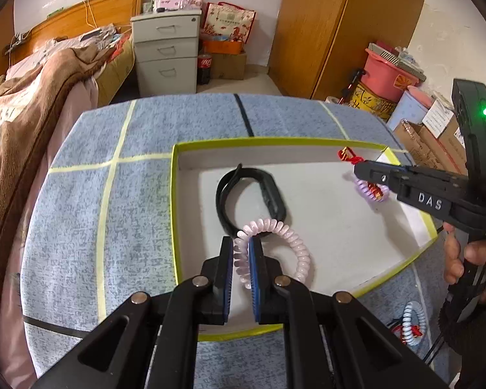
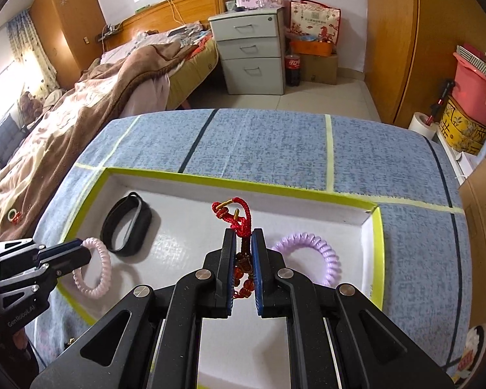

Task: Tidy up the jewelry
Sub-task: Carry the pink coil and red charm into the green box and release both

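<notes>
A white tray with a yellow-green rim lies on the blue table. My left gripper is shut on a pink spiral band, also in the right wrist view, low over the tray's near-left part. My right gripper is shut on a red cord bracelet with beads above the tray's right side. A purple spiral band lies in the tray under it. A black wristband lies in the tray's left part.
A light-blue spiral band with red cord lies on the table outside the tray's near right. A bed stands to the left; a drawer unit, wardrobe and boxes stand behind and right.
</notes>
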`<action>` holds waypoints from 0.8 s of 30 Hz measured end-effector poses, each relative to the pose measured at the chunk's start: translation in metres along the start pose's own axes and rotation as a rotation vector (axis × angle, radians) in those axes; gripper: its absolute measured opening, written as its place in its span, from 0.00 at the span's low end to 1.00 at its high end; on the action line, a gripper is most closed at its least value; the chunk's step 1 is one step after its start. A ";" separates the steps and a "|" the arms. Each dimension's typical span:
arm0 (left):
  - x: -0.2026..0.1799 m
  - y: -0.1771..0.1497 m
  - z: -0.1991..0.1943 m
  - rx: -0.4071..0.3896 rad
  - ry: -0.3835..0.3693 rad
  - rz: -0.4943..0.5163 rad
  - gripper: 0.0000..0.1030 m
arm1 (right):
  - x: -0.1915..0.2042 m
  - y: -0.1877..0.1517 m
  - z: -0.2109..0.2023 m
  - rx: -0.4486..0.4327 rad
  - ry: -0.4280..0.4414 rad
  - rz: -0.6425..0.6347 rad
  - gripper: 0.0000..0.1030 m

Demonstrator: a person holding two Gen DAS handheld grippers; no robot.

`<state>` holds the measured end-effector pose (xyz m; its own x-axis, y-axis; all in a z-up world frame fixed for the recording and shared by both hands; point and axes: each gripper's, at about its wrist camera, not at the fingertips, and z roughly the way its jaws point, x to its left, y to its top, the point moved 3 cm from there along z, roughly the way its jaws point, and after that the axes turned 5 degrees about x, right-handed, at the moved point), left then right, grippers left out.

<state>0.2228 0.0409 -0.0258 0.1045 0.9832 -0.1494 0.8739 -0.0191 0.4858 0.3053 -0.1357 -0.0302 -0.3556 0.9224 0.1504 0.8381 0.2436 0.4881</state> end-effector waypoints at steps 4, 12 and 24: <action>0.001 -0.003 0.005 0.015 0.006 -0.007 0.10 | -0.001 0.002 0.008 0.014 -0.016 -0.008 0.09; 0.001 -0.003 0.011 0.031 0.008 -0.017 0.10 | 0.000 0.001 0.016 0.029 -0.031 -0.013 0.09; 0.004 -0.001 0.015 0.038 -0.024 -0.034 0.12 | 0.000 0.000 0.022 0.036 -0.039 -0.017 0.13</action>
<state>0.2299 0.0418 -0.0399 0.0857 0.9788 -0.1863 0.8944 0.0068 0.4471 0.3139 -0.1292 -0.0492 -0.3542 0.9289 0.1083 0.8468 0.2694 0.4586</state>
